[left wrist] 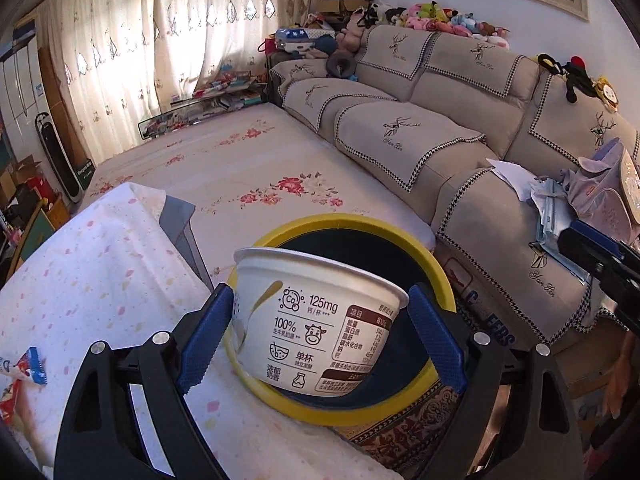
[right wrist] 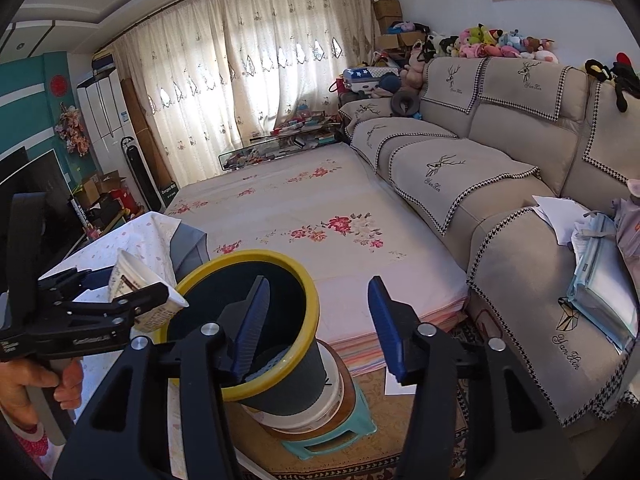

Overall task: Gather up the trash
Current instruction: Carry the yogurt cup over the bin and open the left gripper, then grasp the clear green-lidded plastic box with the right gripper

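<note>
So the yogurt cup (left wrist: 316,320), white with printed nutrition info, is clamped between the blue pads of the left gripper (left wrist: 320,332), tilted on its side right over the near rim of the trash bin (left wrist: 400,232). The bin is dark with a yellow rim, sitting on a small teal stool (right wrist: 332,440) between a cloth-covered table (left wrist: 92,280) on the left and the sofa (left wrist: 460,160) on the right. A couple of snack wrappers (left wrist: 24,376) sit on the table's near left edge. The right gripper (right wrist: 320,324) hangs just above the bin with its jaws apart and nothing between them. Beyond the bin there's a flowered mattress (right wrist: 300,208).
</note>
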Demonstrator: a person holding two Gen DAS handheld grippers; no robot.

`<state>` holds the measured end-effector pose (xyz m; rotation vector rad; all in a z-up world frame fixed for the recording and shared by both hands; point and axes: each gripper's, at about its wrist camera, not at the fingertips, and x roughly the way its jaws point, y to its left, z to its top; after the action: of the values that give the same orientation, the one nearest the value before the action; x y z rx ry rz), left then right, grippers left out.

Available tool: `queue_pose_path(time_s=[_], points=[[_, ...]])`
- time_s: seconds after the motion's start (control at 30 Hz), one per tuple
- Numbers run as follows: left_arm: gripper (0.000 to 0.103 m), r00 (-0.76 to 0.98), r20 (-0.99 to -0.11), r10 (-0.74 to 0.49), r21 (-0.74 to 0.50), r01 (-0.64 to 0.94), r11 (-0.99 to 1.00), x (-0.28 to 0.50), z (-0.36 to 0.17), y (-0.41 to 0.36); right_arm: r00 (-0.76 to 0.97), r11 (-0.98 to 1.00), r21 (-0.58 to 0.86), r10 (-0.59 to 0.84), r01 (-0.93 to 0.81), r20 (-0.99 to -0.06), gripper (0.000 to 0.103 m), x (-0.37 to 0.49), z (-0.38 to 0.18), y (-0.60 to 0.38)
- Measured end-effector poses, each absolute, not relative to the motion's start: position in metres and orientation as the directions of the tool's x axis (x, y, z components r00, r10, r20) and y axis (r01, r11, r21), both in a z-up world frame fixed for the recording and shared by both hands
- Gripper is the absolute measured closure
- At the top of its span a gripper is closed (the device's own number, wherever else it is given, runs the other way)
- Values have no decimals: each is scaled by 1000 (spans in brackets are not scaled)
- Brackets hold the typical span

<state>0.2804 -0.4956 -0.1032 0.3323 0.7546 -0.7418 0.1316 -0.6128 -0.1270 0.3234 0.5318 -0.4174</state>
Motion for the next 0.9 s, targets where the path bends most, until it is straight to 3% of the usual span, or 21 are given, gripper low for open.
queue_pose_path(time_s=[0.23,0.33,0.5,0.9], points=[[15,501,-741,-446,7,671,741,309,-129,-505,779,862,197,-296,468,-553,49,131,-130,-617],[6,507,-730,-458,-5,667,745,309,-127,-501,780,866,191,-293,461,-553,49,133,-128,-613],[6,520,-708,-478,-26,657,753,296,-110,-477,785,871,187,-291,454,-547,47,131,-123,-605],[5,638,-630,-442,-50,535,843,206,-40,-308,789,921,172,-191,350,-584,46,150,-131,-547]])
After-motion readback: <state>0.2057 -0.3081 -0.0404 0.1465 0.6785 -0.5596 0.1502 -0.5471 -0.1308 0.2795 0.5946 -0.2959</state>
